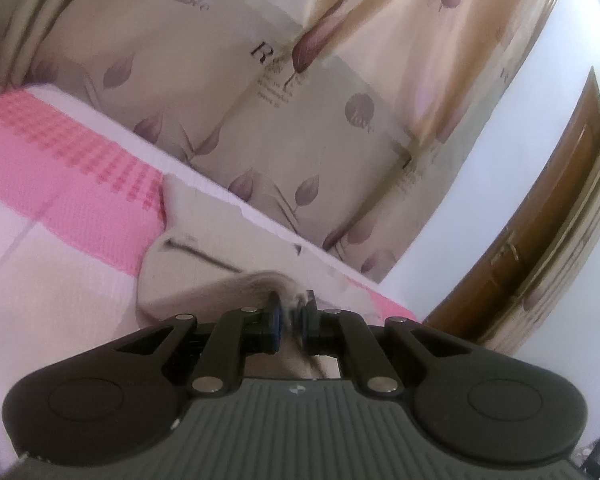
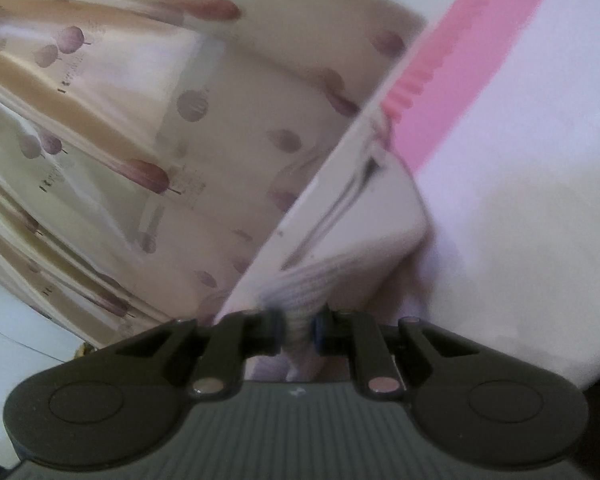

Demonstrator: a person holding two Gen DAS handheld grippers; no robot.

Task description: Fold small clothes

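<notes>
Pinching one beige garment (image 1: 220, 240): left tool (image 1: 290, 320), right tool (image 2: 298, 330)

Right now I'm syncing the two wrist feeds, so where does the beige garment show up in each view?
Left wrist: the beige garment lies center-left on the bed, an edge pinched in the left gripper.
Right wrist: the garment runs from center-right down to the right gripper, which pinches its ribbed edge.
Shared landmark: the pink stripe on the bed cover, just beyond the garment.
</notes>
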